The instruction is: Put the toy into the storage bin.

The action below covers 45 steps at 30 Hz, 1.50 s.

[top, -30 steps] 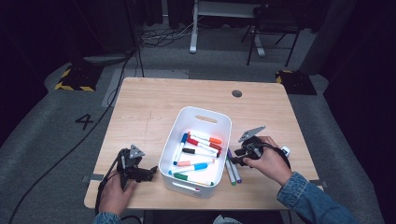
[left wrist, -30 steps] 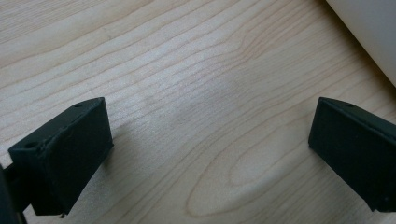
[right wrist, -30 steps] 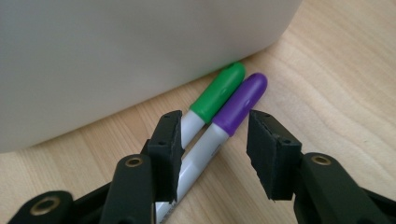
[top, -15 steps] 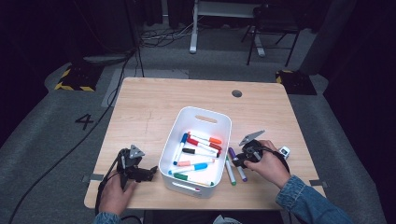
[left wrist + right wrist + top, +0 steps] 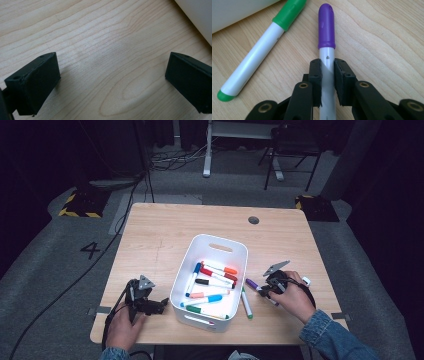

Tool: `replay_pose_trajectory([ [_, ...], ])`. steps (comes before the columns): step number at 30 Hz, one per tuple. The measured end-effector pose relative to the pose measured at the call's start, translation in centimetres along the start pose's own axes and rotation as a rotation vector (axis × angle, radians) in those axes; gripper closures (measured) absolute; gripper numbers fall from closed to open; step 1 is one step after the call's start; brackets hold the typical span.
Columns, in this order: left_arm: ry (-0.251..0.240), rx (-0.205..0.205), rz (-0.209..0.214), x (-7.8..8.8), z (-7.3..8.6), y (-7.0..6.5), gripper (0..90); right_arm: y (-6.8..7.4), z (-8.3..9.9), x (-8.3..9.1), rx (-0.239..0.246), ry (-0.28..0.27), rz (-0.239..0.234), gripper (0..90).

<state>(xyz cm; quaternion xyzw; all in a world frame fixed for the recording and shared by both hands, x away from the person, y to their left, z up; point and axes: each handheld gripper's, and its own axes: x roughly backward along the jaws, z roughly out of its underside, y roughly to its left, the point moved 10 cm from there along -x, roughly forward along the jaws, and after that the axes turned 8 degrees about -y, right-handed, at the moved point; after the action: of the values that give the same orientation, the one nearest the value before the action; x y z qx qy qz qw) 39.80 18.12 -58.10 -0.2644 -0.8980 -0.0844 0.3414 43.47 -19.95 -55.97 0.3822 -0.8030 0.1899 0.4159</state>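
A white bin point(image 5: 235, 247) in the middle of the wooden table point(image 5: 160, 230) holds several coloured markers. To its right lie a green-capped marker point(image 5: 246, 304) point(image 5: 262, 47) and a purple-capped marker point(image 5: 252, 284) point(image 5: 326, 30). My right gripper point(image 5: 266, 287) point(image 5: 327, 75) has just been closing and is now shut on the purple marker's white barrel, low over the table. My left gripper point(image 5: 159, 306) point(image 5: 110, 75) rests left of the bin's near corner, its jaws open wide over bare wood with nothing between them.
The bin's white wall point(image 5: 197, 17) stands close to the left gripper's far right. A dark round grommet point(image 5: 253, 220) sits near the table's far right edge. Beyond the table the floor holds cables, a desk frame and a chair.
The right hand has slid left and down toward the bin, and its jaws have closed onto the purple marker. The left hand has stayed still.
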Motion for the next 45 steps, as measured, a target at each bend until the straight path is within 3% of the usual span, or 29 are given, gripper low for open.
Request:
replay_pose_trajectory([
  [15, 0.000, -0.001, -0.001, 0.0, 0.0, 0.0, 0.0, -0.1, -0.4, 0.7, 0.003, -0.002, -0.002, 77.2],
  [45, 0.000, 0.000, 0.001, 0.0, 0.0, 0.0, 0.0, 0.8, -5.1, 9.0, 0.002, -0.105, -0.078, 77.2],
])
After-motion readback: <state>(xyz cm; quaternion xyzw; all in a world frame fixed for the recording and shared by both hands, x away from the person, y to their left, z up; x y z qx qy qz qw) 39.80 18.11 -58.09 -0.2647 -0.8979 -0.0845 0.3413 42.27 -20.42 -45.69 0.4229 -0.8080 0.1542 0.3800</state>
